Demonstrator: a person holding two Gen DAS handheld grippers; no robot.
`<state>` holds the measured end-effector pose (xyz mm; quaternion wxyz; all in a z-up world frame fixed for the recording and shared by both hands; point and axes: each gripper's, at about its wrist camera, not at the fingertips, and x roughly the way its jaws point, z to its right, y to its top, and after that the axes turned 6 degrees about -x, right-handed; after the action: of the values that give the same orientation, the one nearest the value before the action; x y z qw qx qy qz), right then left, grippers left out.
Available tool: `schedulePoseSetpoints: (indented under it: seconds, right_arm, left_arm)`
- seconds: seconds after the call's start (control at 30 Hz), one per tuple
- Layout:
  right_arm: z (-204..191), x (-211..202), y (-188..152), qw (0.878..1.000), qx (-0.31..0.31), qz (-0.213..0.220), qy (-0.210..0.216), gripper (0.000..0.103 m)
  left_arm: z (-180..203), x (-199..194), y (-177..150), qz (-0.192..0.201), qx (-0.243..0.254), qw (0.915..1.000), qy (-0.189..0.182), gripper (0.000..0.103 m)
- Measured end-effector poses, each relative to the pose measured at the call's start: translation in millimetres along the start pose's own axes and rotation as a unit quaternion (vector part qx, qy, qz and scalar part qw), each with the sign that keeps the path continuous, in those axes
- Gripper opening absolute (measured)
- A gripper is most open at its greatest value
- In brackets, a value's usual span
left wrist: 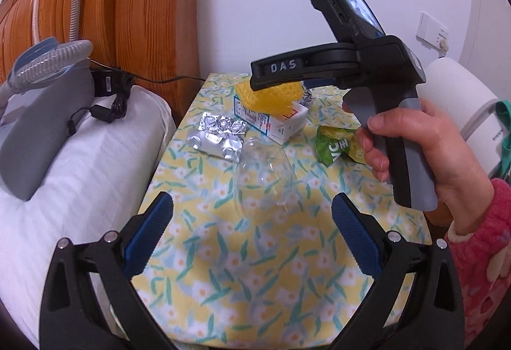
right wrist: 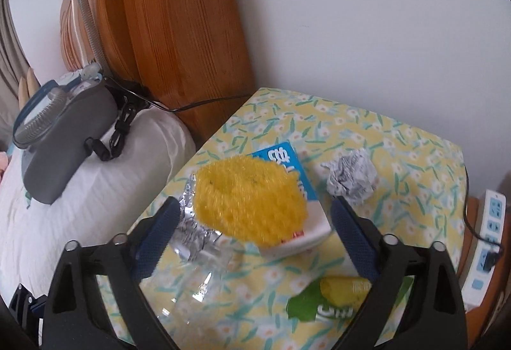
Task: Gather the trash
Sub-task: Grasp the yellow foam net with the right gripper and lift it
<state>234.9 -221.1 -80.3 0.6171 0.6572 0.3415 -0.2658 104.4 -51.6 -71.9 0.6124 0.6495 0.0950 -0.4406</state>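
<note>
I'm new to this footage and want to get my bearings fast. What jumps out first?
The bright yellow foam net grabs the eye, sitting on a blue-and-white carton mid-table on the floral tablecloth. Around it lie silver blister packs, a clear plastic bottle, a green wrapper and a crumpled paper ball. The right claw hangs open over the net.
</note>
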Motion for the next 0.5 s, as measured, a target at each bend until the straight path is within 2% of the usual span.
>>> schedulePoseSetpoints:
  seconds: [0.03, 0.1, 0.2, 0.37, 0.5]
  right_arm:
    - [0.2, 3.0, 0.8, 1.0, -0.003, -0.004, 0.005, 0.071]
    - [1.5, 6.9, 1.2, 1.0, -0.007, -0.009, 0.013, 0.046]
    - [5.9, 0.1, -1.4, 1.0, -0.003, 0.002, 0.016, 0.031]
    - [17.9, -28.5, -6.2, 0.999, 0.01, 0.037, 0.007, 0.028]
    - [33.6, -69.3, -11.6, 0.996, 0.023, 0.07, -0.043, 0.028]
  left_arm:
    - [0.1, 2.9, 2.0, 0.0, -0.002, 1.0, -0.001, 0.095]
    - [2.0, 7.5, 5.2, -0.001, -0.004, 1.0, -0.004, 0.095]
    - [5.8, 12.2, 7.9, -0.002, 0.0, 1.0, -0.007, 0.095]
    - [20.4, 20.4, 11.8, -0.004, 0.012, 0.9998, -0.015, 0.095]
    - [41.5, 31.0, 19.0, -0.001, 0.022, 0.9992, -0.033, 0.095]
